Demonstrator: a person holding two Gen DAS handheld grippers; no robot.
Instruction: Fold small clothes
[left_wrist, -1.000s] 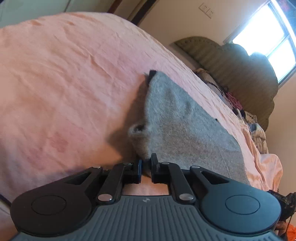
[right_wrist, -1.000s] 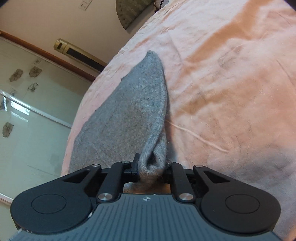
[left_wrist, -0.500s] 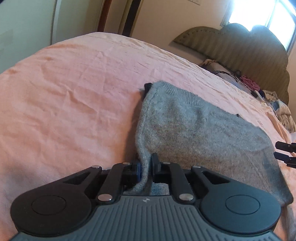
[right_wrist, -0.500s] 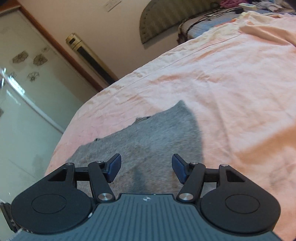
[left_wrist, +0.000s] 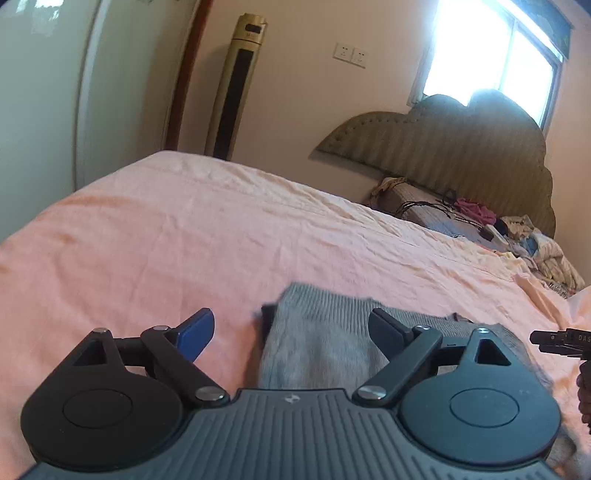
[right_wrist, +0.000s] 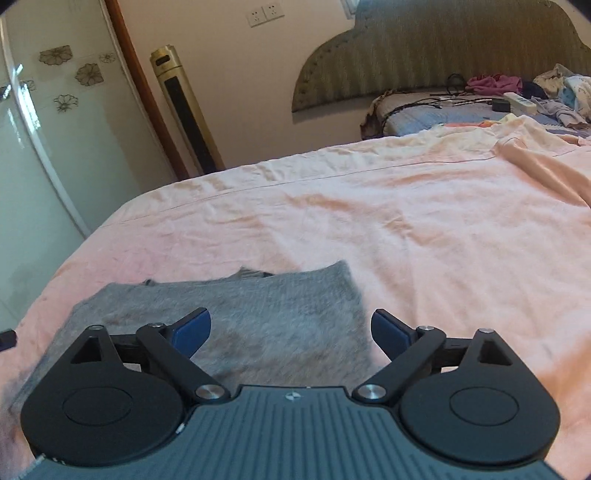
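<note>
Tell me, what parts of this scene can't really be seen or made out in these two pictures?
- Grey knit garment: its near edge is hidden behind the gripper body in both wrist views, so the whole fold cannot be judged.
- Right gripper: in the left wrist view the right edge cuts it off.
- Clutter by the headboard: too small to identify.

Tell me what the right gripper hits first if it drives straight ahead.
Probably the grey knit garment, lying flat between and ahead of the open right gripper; beyond it, only pink bedsheet. Depth is uncertain.

Blown-out window (left_wrist: 491, 51) glare, soft daylight, fisheye-bent edges, slight blur.
</note>
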